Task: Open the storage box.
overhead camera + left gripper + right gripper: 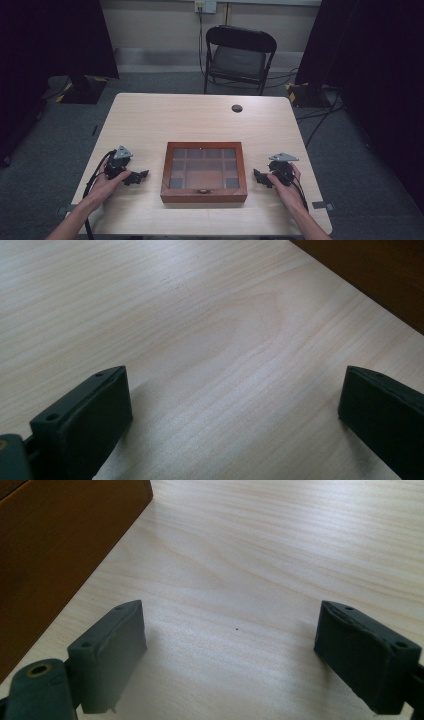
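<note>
A brown wooden box (204,171) with a glass lid and a small front clasp lies shut on the light wood table (200,120), near its front edge. Dark compartments show through the glass. My left gripper (138,176) rests on the table left of the box, open, with nothing between its jaws. My right gripper (260,177) rests right of the box, also open and empty. In the left gripper view the gripper (235,405) faces bare tabletop with the box's side (380,275) at the upper right. In the right gripper view the gripper (232,645) has the box's side (55,545) at its left.
A black folding chair (239,56) stands beyond the table's far edge. A round cable hole (237,108) sits in the tabletop at the back right. Dark curtains flank the room, with cables on the grey floor at the right.
</note>
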Motion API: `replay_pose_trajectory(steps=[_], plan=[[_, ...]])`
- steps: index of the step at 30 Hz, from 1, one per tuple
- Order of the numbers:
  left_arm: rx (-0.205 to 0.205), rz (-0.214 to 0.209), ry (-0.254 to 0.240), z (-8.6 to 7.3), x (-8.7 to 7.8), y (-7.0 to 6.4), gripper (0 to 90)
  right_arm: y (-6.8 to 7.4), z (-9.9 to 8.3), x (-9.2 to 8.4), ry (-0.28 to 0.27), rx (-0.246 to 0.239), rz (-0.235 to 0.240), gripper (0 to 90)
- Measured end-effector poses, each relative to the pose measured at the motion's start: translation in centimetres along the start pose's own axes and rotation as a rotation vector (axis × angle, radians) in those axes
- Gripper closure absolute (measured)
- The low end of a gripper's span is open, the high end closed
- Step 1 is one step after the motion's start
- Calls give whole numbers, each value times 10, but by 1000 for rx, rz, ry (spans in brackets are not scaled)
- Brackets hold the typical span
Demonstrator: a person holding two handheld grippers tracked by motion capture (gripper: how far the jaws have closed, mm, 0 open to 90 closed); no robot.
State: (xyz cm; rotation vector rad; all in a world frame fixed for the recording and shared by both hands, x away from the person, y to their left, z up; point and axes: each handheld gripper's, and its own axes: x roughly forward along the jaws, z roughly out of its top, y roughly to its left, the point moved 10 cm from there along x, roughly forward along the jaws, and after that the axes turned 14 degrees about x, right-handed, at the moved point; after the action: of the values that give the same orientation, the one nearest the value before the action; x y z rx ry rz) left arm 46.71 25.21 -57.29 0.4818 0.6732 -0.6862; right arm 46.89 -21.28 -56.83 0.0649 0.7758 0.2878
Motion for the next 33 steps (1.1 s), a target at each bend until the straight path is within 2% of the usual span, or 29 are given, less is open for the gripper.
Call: replay_pose_trajectory(steps=[2,4,5,6,9,10,13,14,15,16,19,20,23,24,25,26,28,29,30,31,33], plan=[[4,-4,7,0,-1,0,5,0,0,0,0,-1,0,119],[-13,0,8,0,-1,0,22,0,0,0,0,0,1,119],[-4,1,14,0,-2,1,33,0,0,0,1,-3,2,120],[-18,6,11,0,-3,1,49,0,0,0,1,-3,2,120],[-36,25,11,1,-5,4,172,0,0,0,1,-3,2,121],[-36,31,32,0,-6,6,176,0,0,0,1,-3,3,121],[-32,22,42,1,-8,6,178,0,0,0,1,-3,2,121],[-49,4,31,4,-9,4,189,0,0,0,1,-3,2,121],[-87,-57,-16,11,-13,-1,195,0,0,0,1,-3,2,121],[-88,-71,-19,14,-15,-3,204,0,0,0,1,-3,2,121],[-76,-61,-42,22,-20,-4,215,0,0,0,1,-3,2,120],[-115,-51,-89,31,-25,-5,210,0,0,0,1,-3,3,120],[-96,-53,-95,37,-30,-8,239,0,0,0,1,-3,3,120],[-59,-67,-95,43,-33,-13,247,0,0,0,1,-2,3,120],[-59,-67,-95,43,-33,-13,258,0,0,0,1,-3,3,120],[-54,-82,-107,50,-36,-20,266,0,0,0,1,-3,2,120],[-55,-120,-89,55,-37,-29,309,0,0,0,0,-3,3,120],[-55,-120,-89,55,-37,-29,330,0,0,0,0,-3,3,120],[-41,-152,-97,60,-38,-38,333,0,0,0,1,-3,3,120],[-41,-152,-97,60,-38,-38,337,0,0,0,1,-3,3,120],[-16,-170,-104,67,-39,-47,355,0,0,0,0,-4,2,120]])
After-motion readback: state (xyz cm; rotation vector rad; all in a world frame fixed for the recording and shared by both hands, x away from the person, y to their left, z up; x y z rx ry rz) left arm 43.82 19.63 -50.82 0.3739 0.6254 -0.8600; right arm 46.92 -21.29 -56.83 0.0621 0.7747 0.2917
